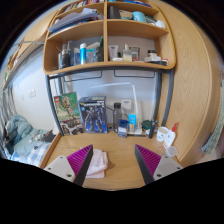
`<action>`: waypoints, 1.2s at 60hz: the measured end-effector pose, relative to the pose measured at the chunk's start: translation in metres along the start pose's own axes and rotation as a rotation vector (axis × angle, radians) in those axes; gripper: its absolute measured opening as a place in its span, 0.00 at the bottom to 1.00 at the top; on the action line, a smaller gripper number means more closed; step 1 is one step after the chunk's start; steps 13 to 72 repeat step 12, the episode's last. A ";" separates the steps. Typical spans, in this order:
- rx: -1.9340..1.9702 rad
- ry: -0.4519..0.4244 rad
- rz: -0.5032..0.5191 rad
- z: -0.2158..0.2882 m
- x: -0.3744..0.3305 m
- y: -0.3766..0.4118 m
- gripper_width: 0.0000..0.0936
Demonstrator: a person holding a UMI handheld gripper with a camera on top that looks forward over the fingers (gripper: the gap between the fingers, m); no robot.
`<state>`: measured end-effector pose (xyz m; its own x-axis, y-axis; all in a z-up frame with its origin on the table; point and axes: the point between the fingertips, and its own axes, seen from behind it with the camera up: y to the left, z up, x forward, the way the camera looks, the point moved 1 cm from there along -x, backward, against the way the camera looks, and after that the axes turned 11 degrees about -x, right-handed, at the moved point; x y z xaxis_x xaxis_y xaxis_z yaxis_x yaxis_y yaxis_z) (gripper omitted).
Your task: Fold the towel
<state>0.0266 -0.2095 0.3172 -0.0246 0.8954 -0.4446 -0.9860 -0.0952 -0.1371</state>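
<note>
Gripper (113, 165) open, pink-padded fingers (81, 163) spread wide, holding nothing, poised over wooden desk (118, 160). White towel (97, 163), crumpled, lies on desk just inside left finger, touching or just under it. Beyond: two boxed figure kits (80, 113) against wall, bottles (122, 119) beside them. Above: wooden shelves (105, 40), cluttered.

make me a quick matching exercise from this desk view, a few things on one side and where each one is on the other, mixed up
Things:
1. towel
2. gripper
3. two boxes with printed covers
4. wooden shelf unit

Places:
A. standing against the wall at the back of the desk
B. mounted above the desk
C. lying on the desk by the left finger
D. open over the desk, nothing between its fingers

Pairs: 1-C, 2-D, 3-A, 4-B
</note>
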 end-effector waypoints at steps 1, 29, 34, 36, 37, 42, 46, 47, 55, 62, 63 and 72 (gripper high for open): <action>0.002 -0.003 0.000 0.000 -0.001 -0.001 0.91; 0.011 -0.014 -0.008 -0.001 -0.010 -0.007 0.91; 0.011 -0.014 -0.008 -0.001 -0.010 -0.007 0.91; 0.011 -0.014 -0.008 -0.001 -0.010 -0.007 0.91; 0.011 -0.014 -0.008 -0.001 -0.010 -0.007 0.91; 0.011 -0.014 -0.008 -0.001 -0.010 -0.007 0.91; 0.011 -0.014 -0.008 -0.001 -0.010 -0.007 0.91; 0.011 -0.014 -0.008 -0.001 -0.010 -0.007 0.91; 0.011 -0.014 -0.008 -0.001 -0.010 -0.007 0.91; 0.011 -0.014 -0.008 -0.001 -0.010 -0.007 0.91; 0.011 -0.014 -0.008 -0.001 -0.010 -0.007 0.91; 0.011 -0.014 -0.008 -0.001 -0.010 -0.007 0.91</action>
